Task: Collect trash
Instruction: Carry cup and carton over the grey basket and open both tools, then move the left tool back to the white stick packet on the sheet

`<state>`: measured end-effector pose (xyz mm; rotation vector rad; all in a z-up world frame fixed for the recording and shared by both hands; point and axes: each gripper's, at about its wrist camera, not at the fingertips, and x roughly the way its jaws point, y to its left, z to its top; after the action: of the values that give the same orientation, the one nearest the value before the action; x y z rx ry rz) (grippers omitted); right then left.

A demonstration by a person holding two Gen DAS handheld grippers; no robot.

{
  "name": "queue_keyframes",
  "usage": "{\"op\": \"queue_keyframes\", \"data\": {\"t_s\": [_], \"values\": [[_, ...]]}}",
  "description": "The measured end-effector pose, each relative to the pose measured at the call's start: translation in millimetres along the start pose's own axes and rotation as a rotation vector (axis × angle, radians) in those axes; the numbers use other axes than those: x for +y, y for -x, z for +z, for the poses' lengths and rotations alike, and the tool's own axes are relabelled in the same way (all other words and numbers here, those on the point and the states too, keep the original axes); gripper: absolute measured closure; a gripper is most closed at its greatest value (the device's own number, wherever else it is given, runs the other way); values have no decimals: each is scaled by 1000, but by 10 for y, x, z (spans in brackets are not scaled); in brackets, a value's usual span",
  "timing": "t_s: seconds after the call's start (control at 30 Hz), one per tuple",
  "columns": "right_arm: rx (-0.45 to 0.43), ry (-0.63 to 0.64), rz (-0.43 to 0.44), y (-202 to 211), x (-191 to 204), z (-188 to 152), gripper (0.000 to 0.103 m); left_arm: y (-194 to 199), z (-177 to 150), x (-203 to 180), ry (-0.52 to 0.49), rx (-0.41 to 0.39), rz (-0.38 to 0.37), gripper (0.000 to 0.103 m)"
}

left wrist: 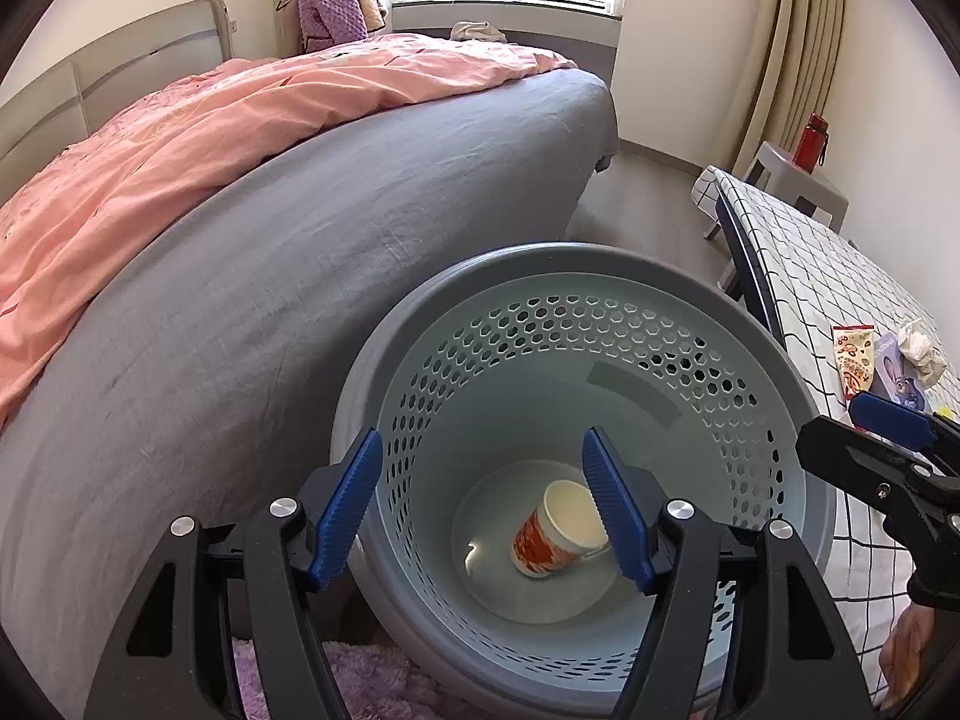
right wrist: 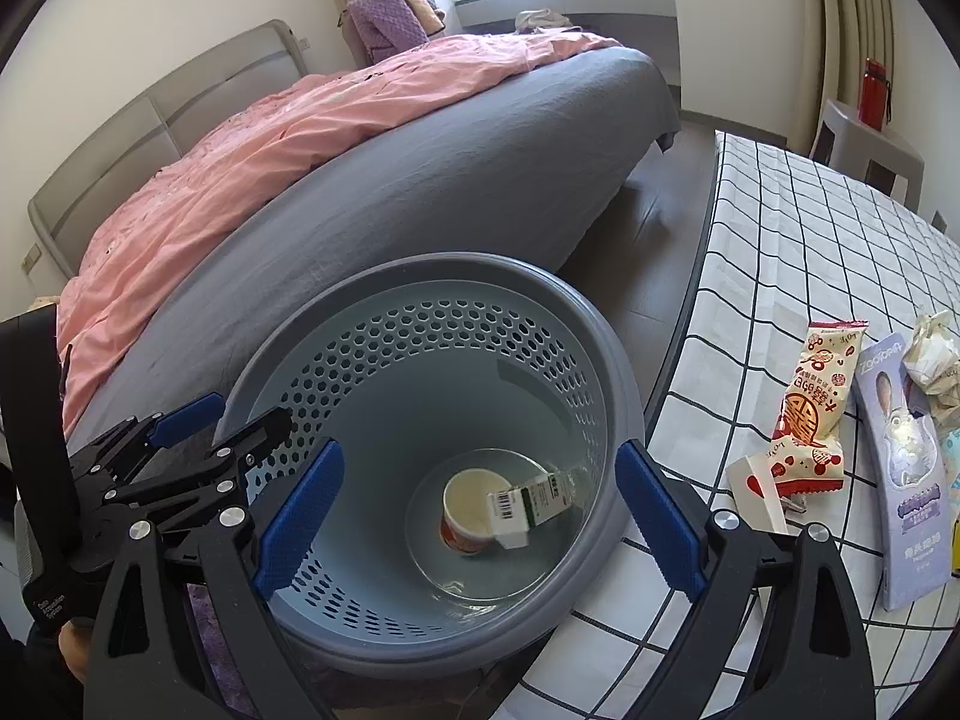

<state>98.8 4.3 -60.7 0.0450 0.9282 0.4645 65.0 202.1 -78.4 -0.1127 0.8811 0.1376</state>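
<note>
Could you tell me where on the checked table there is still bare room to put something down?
The table is bare along its far stretch, from the snack wrapper back toward the stool. The near right end is crowded: wrapper, purple box and crumpled paper lie close together beside the bin.

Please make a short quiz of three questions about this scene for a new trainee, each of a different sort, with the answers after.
1. True or false: the left gripper holds the paper cup.
2. Multiple choice: where does the snack wrapper lie? A) in the basket B) on the checked cloth C) on the pink duvet
3. Fill in: in the right wrist view, a clear ____ with a barcode label lies in the basket beside the cup.

Key: 1 false, both grippers are open and empty, the right gripper too; 2 B; 3 bottle.
</note>
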Motion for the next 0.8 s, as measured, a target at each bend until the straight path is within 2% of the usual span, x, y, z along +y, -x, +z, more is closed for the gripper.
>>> {"op": "queue_keyframes", "data": {"t_s": [0.4, 0.8], "values": [[19, -18, -1, -12, -57, -62, 13, -4, -10, 8, 4, 4, 14, 36], [-13, -27, -14, 266, -112, -38, 13, 254, -9, -59, -2, -8, 26, 36]]}}
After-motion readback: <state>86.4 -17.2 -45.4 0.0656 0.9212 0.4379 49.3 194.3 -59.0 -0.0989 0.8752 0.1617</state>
